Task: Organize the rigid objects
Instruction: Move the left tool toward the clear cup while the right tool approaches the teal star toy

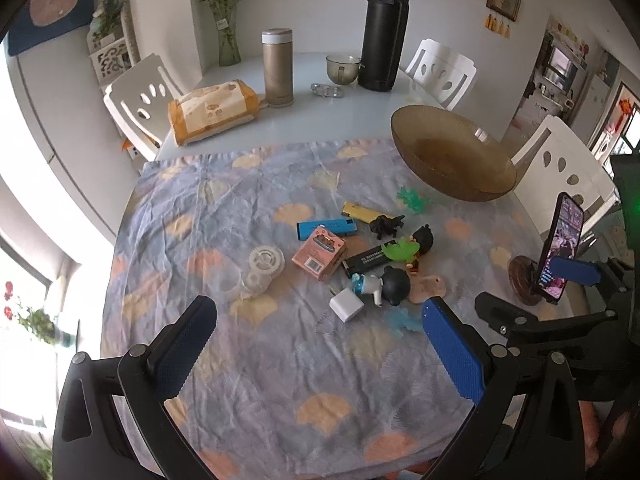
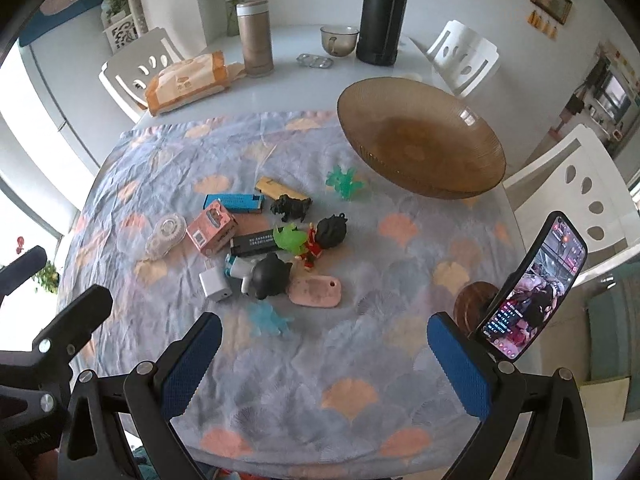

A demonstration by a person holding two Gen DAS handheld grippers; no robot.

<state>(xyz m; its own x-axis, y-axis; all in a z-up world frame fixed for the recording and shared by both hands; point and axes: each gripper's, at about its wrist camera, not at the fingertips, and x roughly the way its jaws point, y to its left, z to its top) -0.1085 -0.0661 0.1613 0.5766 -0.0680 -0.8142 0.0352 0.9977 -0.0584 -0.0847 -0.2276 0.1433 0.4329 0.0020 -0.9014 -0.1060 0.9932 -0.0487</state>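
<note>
A heap of small rigid objects lies mid-cloth: a pink box (image 1: 319, 252) (image 2: 212, 232), blue lighter (image 1: 326, 228) (image 2: 234, 202), black lighter (image 1: 366, 260), yellow lighter (image 2: 278, 189), white charger (image 1: 346, 305) (image 2: 214, 283), clear tape dispenser (image 1: 256, 270) (image 2: 166, 236), black animal figure (image 2: 291, 206), red doll (image 2: 324, 236) and dark-headed figurine (image 2: 270, 274). A brown glass bowl (image 1: 480, 148) (image 2: 460, 120) stands behind, empty. My left gripper (image 1: 320, 316) and right gripper (image 2: 326, 330) are both open and empty, hovering in front of the heap.
A phone (image 2: 532, 292) leans on a round wooden stand (image 2: 474, 304) at the right edge. Behind the cloth stand a black flask (image 1: 383, 32), a tan thermos (image 1: 277, 68), a tissue pack (image 1: 214, 110) and a small glass cup (image 1: 343, 68). White chairs surround the table.
</note>
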